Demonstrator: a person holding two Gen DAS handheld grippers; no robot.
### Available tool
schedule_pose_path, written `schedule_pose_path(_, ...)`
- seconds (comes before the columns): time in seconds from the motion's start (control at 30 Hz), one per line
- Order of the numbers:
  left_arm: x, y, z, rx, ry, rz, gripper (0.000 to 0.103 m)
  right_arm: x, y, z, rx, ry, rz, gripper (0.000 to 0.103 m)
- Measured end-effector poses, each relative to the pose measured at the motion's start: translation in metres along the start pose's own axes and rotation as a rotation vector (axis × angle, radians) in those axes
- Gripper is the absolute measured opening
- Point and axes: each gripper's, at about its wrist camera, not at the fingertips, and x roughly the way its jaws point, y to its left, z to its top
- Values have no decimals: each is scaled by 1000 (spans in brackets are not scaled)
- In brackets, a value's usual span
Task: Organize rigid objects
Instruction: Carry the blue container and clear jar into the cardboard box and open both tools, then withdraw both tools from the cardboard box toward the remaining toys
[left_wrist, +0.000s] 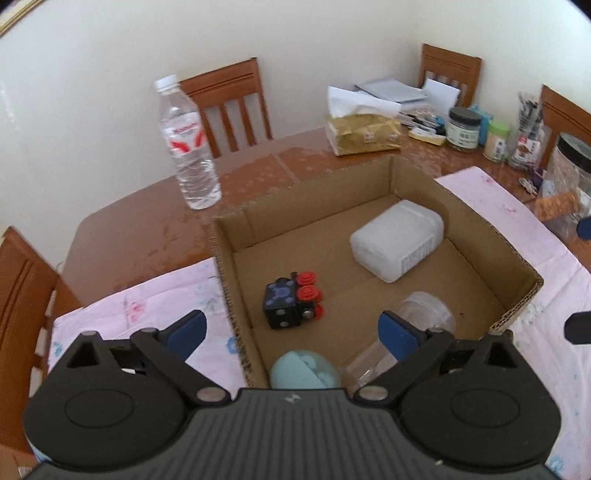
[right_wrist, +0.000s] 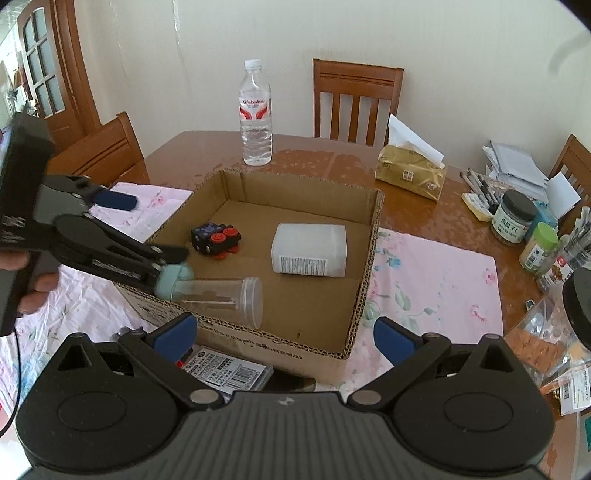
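An open cardboard box (left_wrist: 476, 218) (right_wrist: 371, 258) sits on a pink cloth. Inside it lie a black toy with red wheels (left_wrist: 291, 301) (right_wrist: 216, 240), a white plastic container (left_wrist: 397, 240) (right_wrist: 310, 249), and a clear tube (left_wrist: 424, 314) (right_wrist: 225, 295) on its side with a teal cap (left_wrist: 304, 371) (right_wrist: 173, 278) at the box's near-left corner. My left gripper (left_wrist: 291, 330) (right_wrist: 147, 227) hovers over that corner, open, its pads clear of the tube and cap. My right gripper (right_wrist: 284, 338) is open at the box's front wall, nothing between its fingers.
A water bottle (left_wrist: 188, 147) (right_wrist: 256, 118) and a gold tissue pack (left_wrist: 364, 134) (right_wrist: 410, 173) stand behind the box. Jars, pens and bags (right_wrist: 517, 218) crowd the right side. A labelled flat pack (right_wrist: 225, 369) lies before the box. Wooden chairs (right_wrist: 356, 103) surround the table.
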Motion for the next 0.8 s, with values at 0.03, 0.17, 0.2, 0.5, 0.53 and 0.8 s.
schedule_pose_path(0.03, -2, 0, -1, -5, -2, 4, 100, 1, 0, -1, 1, 3, -2, 103)
schedule_pose_path(0.17, -15, 4, -13, -40, 6, 23, 100, 7, -1, -8, 1, 20, -17, 103)
schedule_pose_path(0.2, -18, 5, -17, -52, 6, 28, 100, 8, -2, -10, 3, 24, -19, 103)
schedule_pose_path(0.5, -40, 7, -65, -169, 34, 75, 100, 24, -7, -40, 44, 93, -40, 103)
schedule_pose_path(0.53, -41, 6, -71, -176, 42, 83, 100, 25, -6, -44, 42, 103, -39, 103)
schedule_pose_path(0.8, -41, -4, -114, -218, 117, 59, 100, 45, 2, -71, 40, 195, -15, 103)
